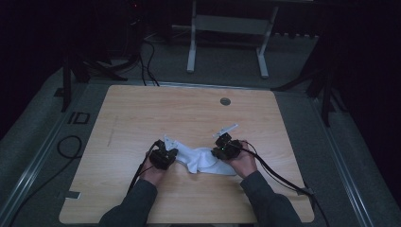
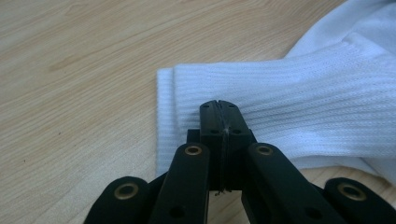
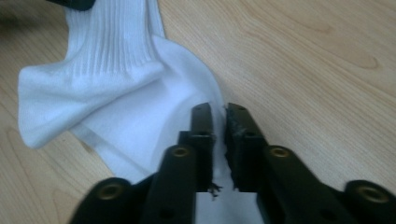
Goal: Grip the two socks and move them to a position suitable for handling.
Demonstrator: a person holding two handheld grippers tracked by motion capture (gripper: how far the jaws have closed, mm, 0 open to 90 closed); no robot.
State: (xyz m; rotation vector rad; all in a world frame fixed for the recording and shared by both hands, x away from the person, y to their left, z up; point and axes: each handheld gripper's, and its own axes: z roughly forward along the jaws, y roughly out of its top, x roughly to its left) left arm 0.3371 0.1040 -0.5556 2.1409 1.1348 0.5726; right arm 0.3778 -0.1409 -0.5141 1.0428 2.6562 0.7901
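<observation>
A white ribbed sock [image 1: 201, 160] lies crumpled on the wooden table [image 1: 189, 113], between my two grippers. In the left gripper view the ribbed cuff [image 2: 299, 102] lies flat. My left gripper [image 2: 218, 106] has its jaws pressed together at that cuff, and the fabric puckers slightly at the tips. My left gripper [image 1: 171, 152] meets the sock's left end in the high view. My right gripper [image 3: 218, 112] has its jaws drawn to a narrow slit over the smooth edge of the sock [image 3: 140, 126], with white fabric in the slit. It [image 1: 216, 152] sits at the sock's right end.
A round grey grommet [image 1: 225, 101] sits in the far part of the tabletop. Cables trail from both grippers off the near edge and along the floor [image 1: 71, 146]. A white metal stand [image 1: 227, 42] rises behind the table in the dark.
</observation>
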